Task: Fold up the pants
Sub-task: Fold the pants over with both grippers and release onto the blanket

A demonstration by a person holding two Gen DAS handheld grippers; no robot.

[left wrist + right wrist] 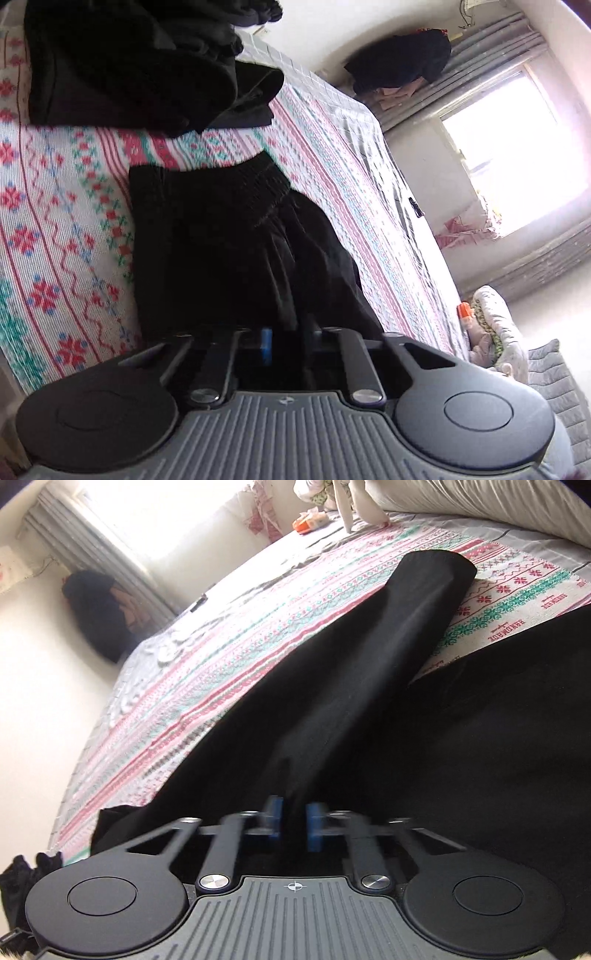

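Black pants on patterned bedspread, left claw and right claw both clamped on fabric

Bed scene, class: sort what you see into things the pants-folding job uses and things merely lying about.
In use: black pants, left gripper, right gripper, patterned bedspread.
Lying about: pile of dark clothes, orange object, pillow, dark bundle by the curtain.

black pants right in front of the left gripper, heap of dark clothes past them, bare bed cover on its left side
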